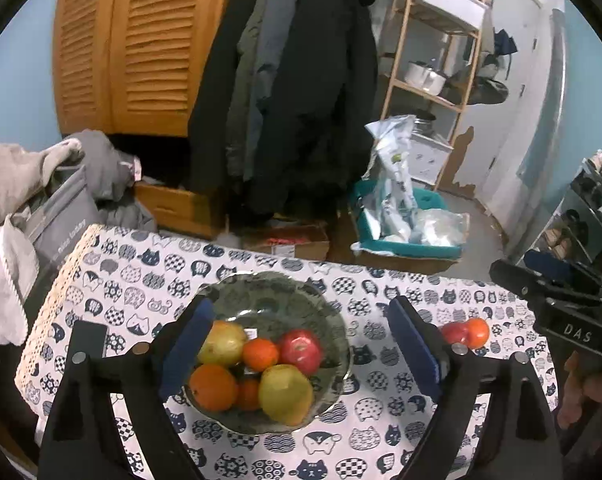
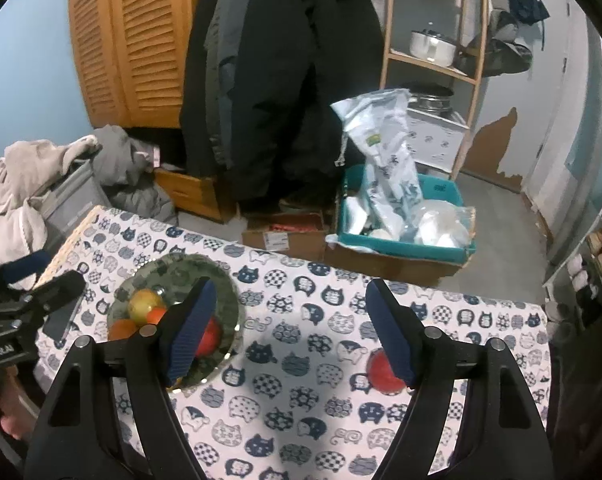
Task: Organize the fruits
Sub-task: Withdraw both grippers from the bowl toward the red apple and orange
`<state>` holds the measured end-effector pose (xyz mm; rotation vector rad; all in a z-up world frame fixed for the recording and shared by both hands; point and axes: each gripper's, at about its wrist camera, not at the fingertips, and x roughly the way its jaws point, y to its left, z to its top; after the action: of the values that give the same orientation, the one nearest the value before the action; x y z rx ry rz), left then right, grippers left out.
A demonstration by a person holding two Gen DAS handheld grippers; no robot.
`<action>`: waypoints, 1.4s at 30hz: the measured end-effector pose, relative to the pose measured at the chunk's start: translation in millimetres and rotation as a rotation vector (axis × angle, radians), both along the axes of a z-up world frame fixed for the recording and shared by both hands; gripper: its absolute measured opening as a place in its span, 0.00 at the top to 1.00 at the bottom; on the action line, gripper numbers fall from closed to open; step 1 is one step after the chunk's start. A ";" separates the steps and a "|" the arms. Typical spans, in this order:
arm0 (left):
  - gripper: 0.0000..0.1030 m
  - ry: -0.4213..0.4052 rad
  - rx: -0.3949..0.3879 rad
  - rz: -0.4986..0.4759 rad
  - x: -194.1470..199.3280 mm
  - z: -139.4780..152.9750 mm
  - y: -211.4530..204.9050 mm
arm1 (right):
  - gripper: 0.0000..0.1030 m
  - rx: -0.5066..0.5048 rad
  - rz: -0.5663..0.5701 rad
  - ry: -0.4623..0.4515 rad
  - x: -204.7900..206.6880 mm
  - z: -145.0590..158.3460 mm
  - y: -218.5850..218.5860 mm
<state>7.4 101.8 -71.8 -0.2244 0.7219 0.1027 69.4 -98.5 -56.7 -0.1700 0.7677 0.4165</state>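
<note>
Glass, greenish and scalloped, that is our bowl, sitting toward the left half of the table with its cat-print cloth, nearer the far edge than the near one. Inside we count two yellow-green pears, a red apple, a big orange and at least one small mandarin, all packed together and touching. Over on the right half of the cloth, well apart from the bowl, two more fruits lie side by side: a red one and an orange-red one, apparently touching each other. Our left gripper hangs above the bowl with its blue pads spread wide, nothing pinched between them, the fruit simply showing through the gap. Our right gripper is just as released, its jaws parted over bare cloth between the bowl and the loose red fruit; its right pad covers part of that fruit from the right wrist view, though we cannot tell any contact there. Beyond the far edge, coats hang beside a wooden shelf.
</note>
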 end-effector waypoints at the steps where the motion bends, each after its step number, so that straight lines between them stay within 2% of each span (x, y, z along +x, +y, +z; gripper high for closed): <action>1: 0.12 -0.006 0.004 -0.007 -0.3 2.5 -4.1 | 0.25 0.001 -0.003 -0.003 -0.8 1.0 -3.8; 10: 0.08 -0.037 0.043 -0.073 2.0 19.3 -40.5 | 0.24 0.000 -0.038 -0.015 -7.6 6.8 -44.4; 21: 0.08 -0.015 0.074 -0.155 18.2 18.0 -91.1 | 0.24 0.006 -0.136 -0.011 -3.9 -0.4 -106.0; 27: 0.04 0.016 0.062 -0.207 34.0 9.1 -121.1 | 0.24 -0.003 -0.198 0.002 1.1 -7.9 -141.0; 33: 0.04 0.046 0.095 -0.261 49.9 -3.9 -160.7 | 0.24 -0.005 -0.249 0.020 3.1 -17.7 -174.3; 42: 0.04 0.107 0.108 -0.328 68.7 -26.3 -198.2 | 0.24 -0.002 -0.314 0.063 9.4 -34.9 -215.1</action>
<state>76.1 -96.4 -98.0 0.0048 0.8480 -0.1594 78.7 -313.6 -91.6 -0.0365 0.8412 0.1240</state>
